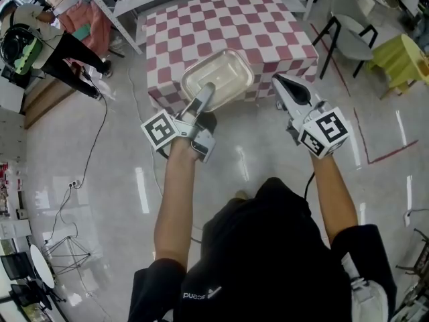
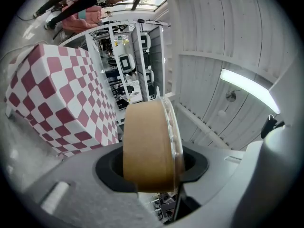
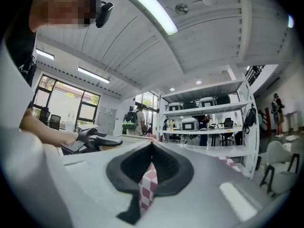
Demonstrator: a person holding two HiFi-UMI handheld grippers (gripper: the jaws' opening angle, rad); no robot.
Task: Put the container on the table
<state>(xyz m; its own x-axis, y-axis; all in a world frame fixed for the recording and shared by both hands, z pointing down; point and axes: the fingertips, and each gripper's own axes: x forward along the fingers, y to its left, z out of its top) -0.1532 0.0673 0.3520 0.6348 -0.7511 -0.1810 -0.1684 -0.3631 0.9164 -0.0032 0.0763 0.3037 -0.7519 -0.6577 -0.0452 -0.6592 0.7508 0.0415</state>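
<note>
1. Left gripper (image 1: 206, 94) jaws are clamped on the container (image 1: 221, 76), which stands edge-on between them at mid-frame in the left gripper view.
2. In the head view the container overlaps the checkered table's (image 1: 221, 19) lower edge, at upper centre.
3. Right gripper (image 1: 284, 86), centre right, has its jaws together with nothing between them.

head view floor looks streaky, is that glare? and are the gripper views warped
Head view: yes, the glossy floor mirrors ceiling lights as white streaks, and the edges of the picture bend. Left gripper view: strong fisheye with black corners; the container is close but fairly sharp, the light strip blown out. Right gripper view: same fisheye, shelves bowed.
</note>
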